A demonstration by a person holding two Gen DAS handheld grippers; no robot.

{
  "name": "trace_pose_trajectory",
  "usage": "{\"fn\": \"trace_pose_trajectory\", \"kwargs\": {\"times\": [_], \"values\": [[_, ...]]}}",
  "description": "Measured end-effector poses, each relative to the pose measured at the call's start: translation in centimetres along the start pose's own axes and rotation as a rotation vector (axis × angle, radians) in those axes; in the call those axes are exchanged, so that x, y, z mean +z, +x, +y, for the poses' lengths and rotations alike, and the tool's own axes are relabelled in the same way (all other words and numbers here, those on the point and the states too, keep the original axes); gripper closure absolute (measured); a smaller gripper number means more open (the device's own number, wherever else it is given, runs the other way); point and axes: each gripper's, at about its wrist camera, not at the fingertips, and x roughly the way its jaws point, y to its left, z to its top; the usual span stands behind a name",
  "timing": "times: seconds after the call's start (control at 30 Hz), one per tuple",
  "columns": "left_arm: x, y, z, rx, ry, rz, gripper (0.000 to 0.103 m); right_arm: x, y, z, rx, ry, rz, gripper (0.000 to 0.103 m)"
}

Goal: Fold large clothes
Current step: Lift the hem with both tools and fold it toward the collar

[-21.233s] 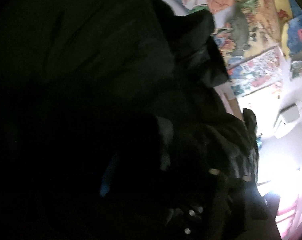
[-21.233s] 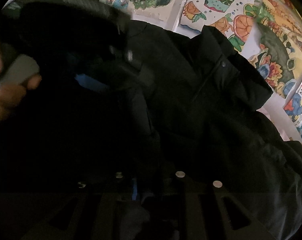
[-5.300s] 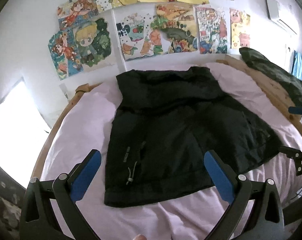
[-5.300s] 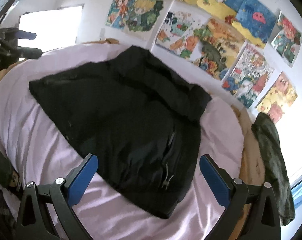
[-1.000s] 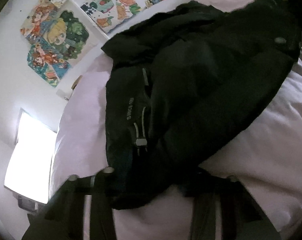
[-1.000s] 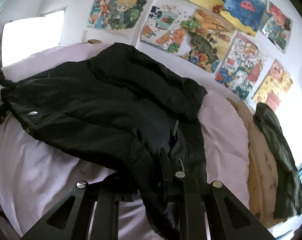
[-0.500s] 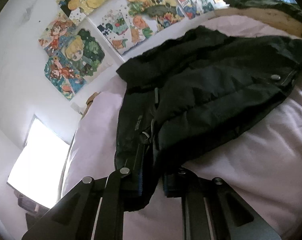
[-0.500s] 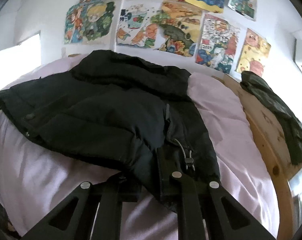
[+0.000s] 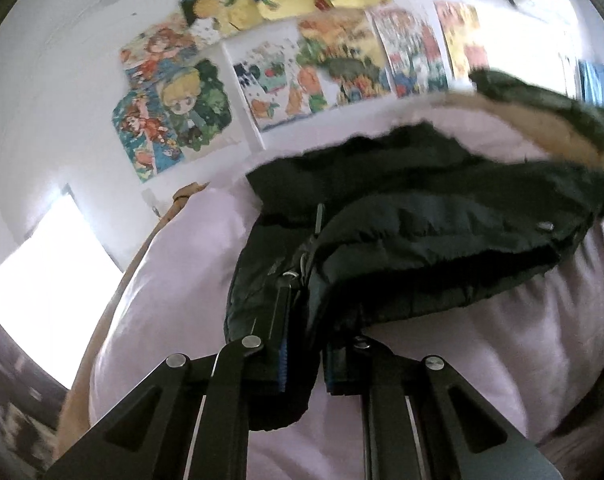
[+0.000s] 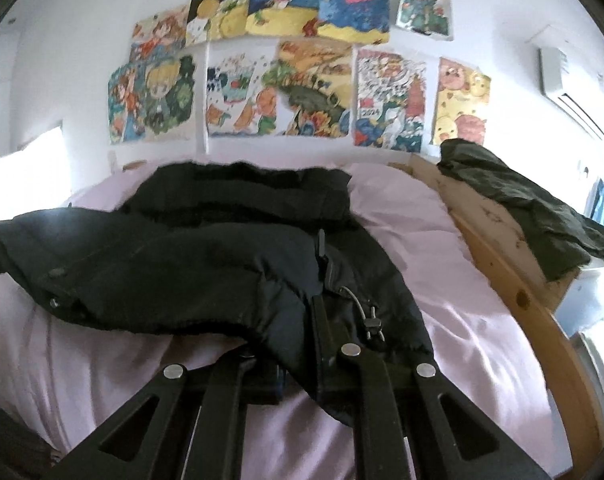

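Observation:
A black padded jacket (image 9: 421,232) lies on a pink bed sheet (image 9: 481,360), its collar toward the wall. My left gripper (image 9: 303,364) is shut on the jacket's left bottom corner. My right gripper (image 10: 298,372) is shut on the jacket's (image 10: 182,264) right bottom corner. Both corners are lifted off the sheet (image 10: 461,320), so the hem hangs between the grippers and the lower part bulges up. A drawcord toggle (image 10: 371,322) dangles by the right fingers.
Colourful drawings (image 10: 302,80) cover the white wall behind the bed. A wooden bed frame (image 10: 513,280) runs along the right, with a dark green garment (image 10: 533,208) draped on it. A bright window (image 9: 42,300) is at the left. An air conditioner (image 10: 565,84) hangs upper right.
Both grippers have risen with the bottom corners of the jacket held, and both views have tilted up toward the wall. The hem has lifted further off the sheet.

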Motion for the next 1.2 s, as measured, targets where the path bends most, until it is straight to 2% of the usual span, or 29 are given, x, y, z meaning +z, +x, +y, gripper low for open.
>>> {"fn": "trace_pose_trajectory", "kwargs": {"times": [0.17,0.4,0.77,1.03,1.2], "values": [[0.5,-4.7,0.0,-0.047,-0.107,-0.047,0.094,0.0,-4.1,-0.8,-0.004,0.020,-0.076,0.094],[1.0,-8.2,-0.2,-0.072,-0.162,-0.060,0.094,-0.5,-7.6,-1.3,0.020,0.068,-0.141,0.094],[3.5,-7.1,1.1,-0.090,-0.167,-0.070,0.094,0.0,-7.3,-1.6,0.027,0.063,-0.150,0.094],[8.3,-5.1,2.5,-0.093,-0.145,-0.127,0.094,4.9,-5.3,-1.7,0.003,-0.056,-0.162,0.094],[11.1,-3.0,3.1,-0.076,-0.121,-0.158,0.095,8.7,-2.7,-2.3,0.019,-0.079,-0.151,0.094]]}}
